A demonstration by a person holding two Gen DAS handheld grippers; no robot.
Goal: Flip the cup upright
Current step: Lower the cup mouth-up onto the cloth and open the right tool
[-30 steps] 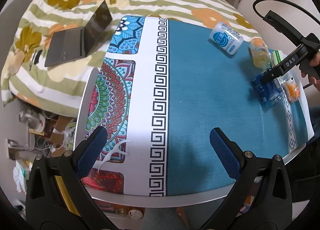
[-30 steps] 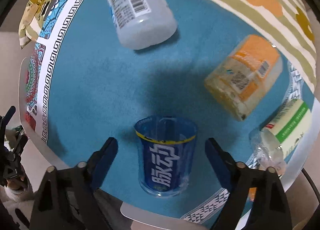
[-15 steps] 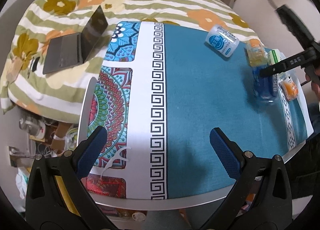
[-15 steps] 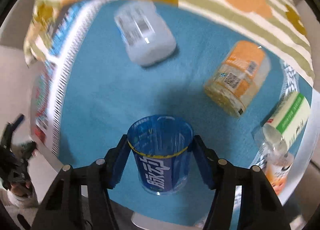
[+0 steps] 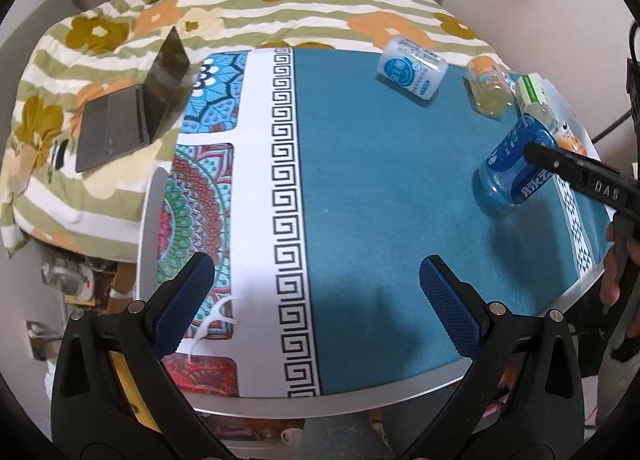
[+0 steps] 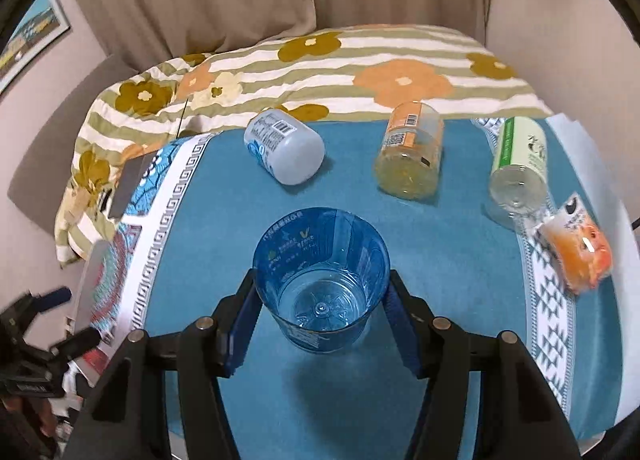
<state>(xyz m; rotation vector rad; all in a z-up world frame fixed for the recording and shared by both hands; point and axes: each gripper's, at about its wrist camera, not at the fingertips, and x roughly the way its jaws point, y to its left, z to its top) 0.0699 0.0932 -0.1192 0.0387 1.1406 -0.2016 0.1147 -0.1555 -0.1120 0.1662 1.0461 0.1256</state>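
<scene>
My right gripper (image 6: 322,324) has its blue pads pressed on both sides of the blue plastic cup (image 6: 322,280), clamped snug. The cup sits mouth-up on the teal tablecloth (image 6: 224,196), near the right edge of the table; from my right wrist I look straight down into it and see the clear moulded bottom. From the left wrist view it looks a touch tilted, though the fisheye bend makes that hard to judge.

Beyond the cup lie three containers on their sides: a white jar with a barcode label (image 6: 282,150) far left, an orange-labelled jar (image 6: 410,154) in the middle, and a green-and-white bottle (image 6: 518,162) far right. Just right of the cup lies an orange packet (image 6: 578,256), close to the cloth's patterned border. None of them touches the cup.

My left gripper (image 5: 316,300) hangs wide open with nothing in it, over the near edge of the table, well apart from the cup (image 5: 516,164).

Off the table to the far left, an open laptop (image 5: 136,112) rests on a flowered striped quilt (image 5: 280,16).
</scene>
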